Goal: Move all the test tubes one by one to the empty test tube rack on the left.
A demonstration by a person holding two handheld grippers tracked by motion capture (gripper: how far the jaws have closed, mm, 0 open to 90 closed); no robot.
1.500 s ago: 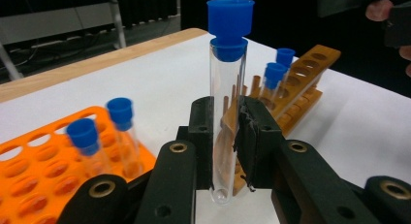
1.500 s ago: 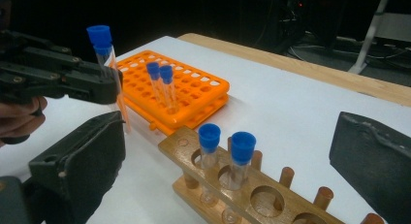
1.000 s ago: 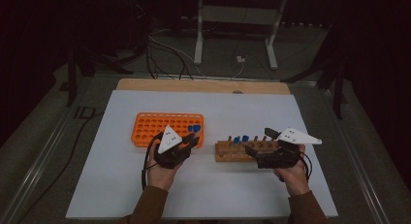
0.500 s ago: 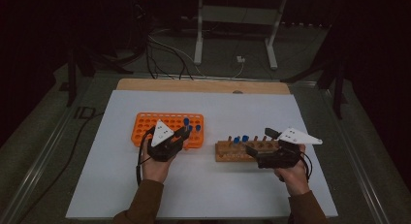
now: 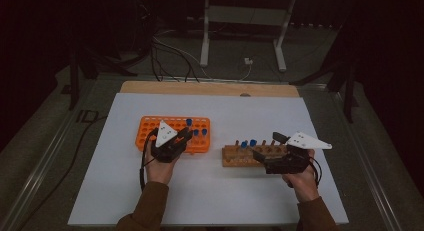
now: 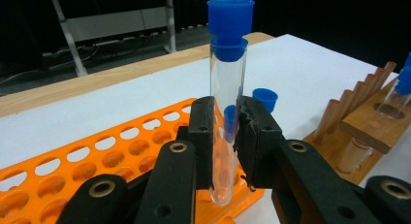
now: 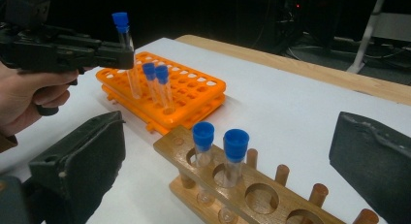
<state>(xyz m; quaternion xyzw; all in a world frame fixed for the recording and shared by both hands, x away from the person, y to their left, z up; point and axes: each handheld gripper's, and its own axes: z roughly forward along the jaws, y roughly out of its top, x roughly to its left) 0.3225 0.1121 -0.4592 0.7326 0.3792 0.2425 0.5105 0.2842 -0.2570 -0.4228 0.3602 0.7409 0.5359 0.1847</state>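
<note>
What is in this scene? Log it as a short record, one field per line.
left gripper: shut on the held tube, above the near right corner of the orange rack
held tube: clear, blue cap, upright
orange rack: holds two capped tubes
wooden rack: holds two capped tubes, other holes free
right gripper: open, jaws either side of the wooden rack
surface: white table

Clear glass test tube (image 6: 227,117) with blue cap, upright, over the near edge of orange rack (image 6: 97,156)
</note>
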